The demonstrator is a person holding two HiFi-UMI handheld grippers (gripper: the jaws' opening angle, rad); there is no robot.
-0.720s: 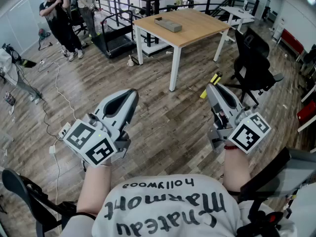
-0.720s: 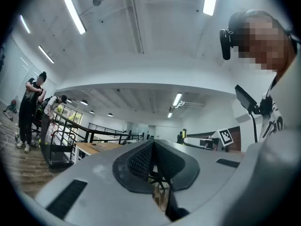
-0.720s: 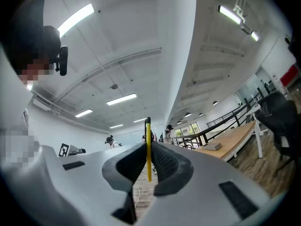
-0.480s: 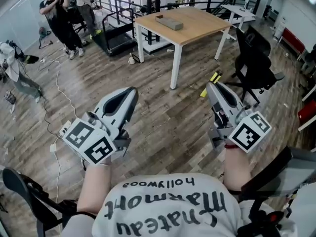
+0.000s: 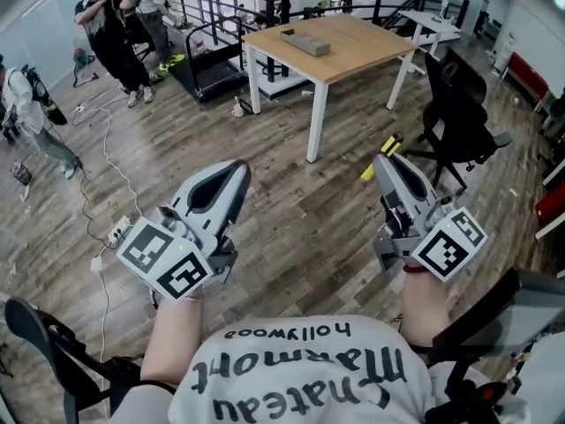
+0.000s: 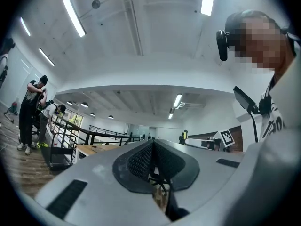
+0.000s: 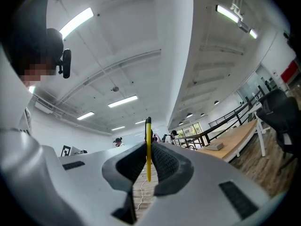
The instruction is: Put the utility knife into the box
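1. right gripper (image 5: 382, 160) is clenched on the utility knife (image 7: 148, 149). in the right gripper view the knife shows edge-on as a thin yellow strip pinched between the ribbed pads, with its black-tipped top rising past the jaw tips.
2. left gripper (image 5: 235, 170) is clenched too, but on nothing. in the left gripper view its pads meet with no object between them.
3. key relation: the box (image 5: 305, 42), a flat grey one, lies on the wooden table (image 5: 366, 47). it is well apart from both grippers, across open floor, ahead and to the left of the knife-holding gripper.
4. the knife's long axis runs crosswise to the jaws' length. in the head view a yellow end pokes out on each side of the jaw tips, 1 up-right and 1 down-left.
5. the box's long side runs diagonally along the tabletop, near the table's far left part.
6. neither gripper looks clearly nearer the box. as the right 1 has the knife, i judge the next move to be a walk to the table, not a reach.
7. writing: the person's white shirt (image 5: 291, 369) reads "chateau marmont hollywood", upside down from the head view.
8. each gripper's cube carries black-and-white square markers. no brand or label can be read on knife or box.
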